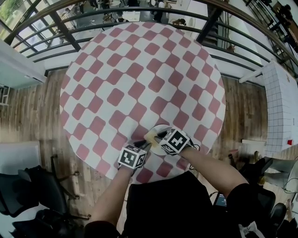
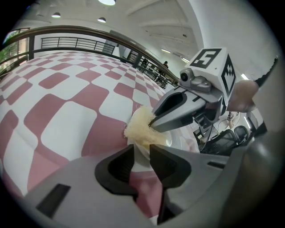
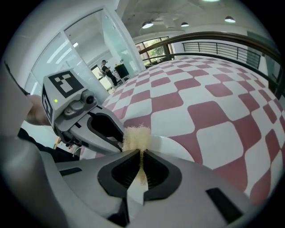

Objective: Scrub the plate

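Note:
A small white plate (image 1: 161,128) lies on the near part of the round checked table (image 1: 139,69). My left gripper (image 1: 142,145) is shut on the plate's near rim, and the white edge (image 2: 139,156) shows between its jaws (image 2: 141,151). My right gripper (image 1: 156,136) is shut on a pale yellow fibrous scrub pad (image 1: 151,135), which rests on the plate. In the right gripper view the pad (image 3: 136,139) sticks out past the jaws (image 3: 141,155) onto the plate (image 3: 176,147). The left gripper view shows the pad (image 2: 141,128) on the plate (image 2: 177,140).
The red-and-white cloth (image 2: 67,102) covers the table. A curved dark railing (image 1: 139,14) runs behind the table, with wooden floor (image 1: 28,107) on both sides. Dark chairs (image 1: 32,195) stand at the lower left, and a white gridded surface (image 1: 279,107) at the right.

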{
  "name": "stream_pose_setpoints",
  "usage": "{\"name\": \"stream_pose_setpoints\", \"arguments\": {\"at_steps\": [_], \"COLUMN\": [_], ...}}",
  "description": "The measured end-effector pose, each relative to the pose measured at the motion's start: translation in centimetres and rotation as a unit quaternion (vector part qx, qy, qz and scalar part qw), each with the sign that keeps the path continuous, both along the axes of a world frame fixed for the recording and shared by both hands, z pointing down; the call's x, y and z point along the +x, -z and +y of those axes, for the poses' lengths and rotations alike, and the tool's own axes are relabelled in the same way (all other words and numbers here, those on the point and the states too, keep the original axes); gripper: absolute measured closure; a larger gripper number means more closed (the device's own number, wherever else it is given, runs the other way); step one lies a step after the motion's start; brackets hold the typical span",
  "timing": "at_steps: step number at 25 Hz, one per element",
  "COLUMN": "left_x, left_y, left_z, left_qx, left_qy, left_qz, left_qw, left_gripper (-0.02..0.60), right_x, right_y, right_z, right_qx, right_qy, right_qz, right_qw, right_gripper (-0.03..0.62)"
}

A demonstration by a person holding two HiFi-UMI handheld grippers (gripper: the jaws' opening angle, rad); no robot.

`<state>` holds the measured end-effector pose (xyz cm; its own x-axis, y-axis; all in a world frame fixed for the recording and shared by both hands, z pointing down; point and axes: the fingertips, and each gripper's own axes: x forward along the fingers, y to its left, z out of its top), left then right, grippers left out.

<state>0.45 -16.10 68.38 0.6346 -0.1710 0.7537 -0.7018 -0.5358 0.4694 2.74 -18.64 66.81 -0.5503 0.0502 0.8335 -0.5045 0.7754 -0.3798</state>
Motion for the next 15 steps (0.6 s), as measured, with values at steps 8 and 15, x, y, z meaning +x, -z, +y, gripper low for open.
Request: {"name": "stream_pose_setpoints", "arguments": {"at_steps": [8, 15], "left_x": [0.0, 0.1], "left_y": [0.0, 0.0], "left_z": [0.1, 0.0], "left_qx": [0.002, 0.004], "left_qy": [0.007, 0.001], "left_qz": [0.003, 0.002], "left_qw": [1.0000, 1.0000], "left_gripper": [0.468, 0.468], "right_x": [2.2, 6.0], "right_y": [-0.6, -0.4], "right_z": [-2.3, -3.8], "right_qx": [0.021, 0.033], "right_qy": [-0.016, -0.043], "right_qz": [0.041, 0.073], "right_qw": [0.999, 0.996], "right_gripper": [0.565, 0.565]}}
